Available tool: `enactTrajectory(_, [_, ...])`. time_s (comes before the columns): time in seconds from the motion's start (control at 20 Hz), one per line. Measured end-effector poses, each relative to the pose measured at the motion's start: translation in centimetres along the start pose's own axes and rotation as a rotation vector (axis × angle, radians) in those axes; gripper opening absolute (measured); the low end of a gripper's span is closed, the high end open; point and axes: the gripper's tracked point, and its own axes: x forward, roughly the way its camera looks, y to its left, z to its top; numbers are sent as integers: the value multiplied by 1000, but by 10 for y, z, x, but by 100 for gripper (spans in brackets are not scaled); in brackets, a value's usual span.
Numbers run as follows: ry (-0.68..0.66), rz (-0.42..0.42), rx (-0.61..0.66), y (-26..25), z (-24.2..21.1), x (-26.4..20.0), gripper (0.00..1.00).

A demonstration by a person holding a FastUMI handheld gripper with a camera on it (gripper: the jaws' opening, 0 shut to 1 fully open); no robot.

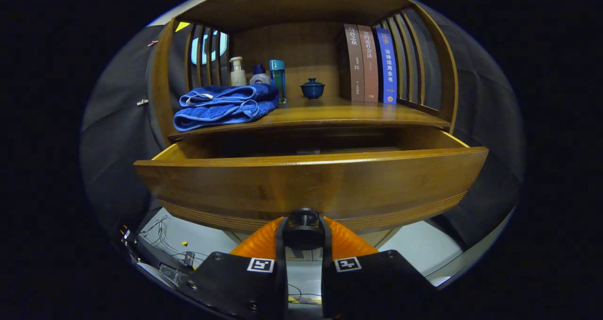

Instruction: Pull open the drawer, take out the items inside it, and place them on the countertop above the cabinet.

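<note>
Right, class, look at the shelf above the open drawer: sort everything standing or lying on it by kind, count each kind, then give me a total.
Books: 3
Bottles: 3
Folded blue towels: 1
Lidded blue cups: 1
Total: 8

The gripper is shut on the knob of the drawer.

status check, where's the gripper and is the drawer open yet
Gripper jaws shut on the drawer knob. Drawer pulled partly out, contents hidden behind its front. Countertop above holds towel, bottles, cup, books; bare wood in front.
</note>
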Motion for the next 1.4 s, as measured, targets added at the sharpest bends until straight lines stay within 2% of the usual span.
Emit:
enactTrajectory(0.6, [62, 2, 34, 2, -49, -83, 31])
enactTrajectory(0.95, [76, -1, 21, 2, -53, -89, 31])
enactTrajectory(1.05, [98, -27, -22, -2, -54, -97, 41])
enactTrajectory(1.25, [20, -65, -15, -4, -20, -122, 100])
enactTrajectory(1.4, [-14, -44, 18, 8, 16, -139, 99])
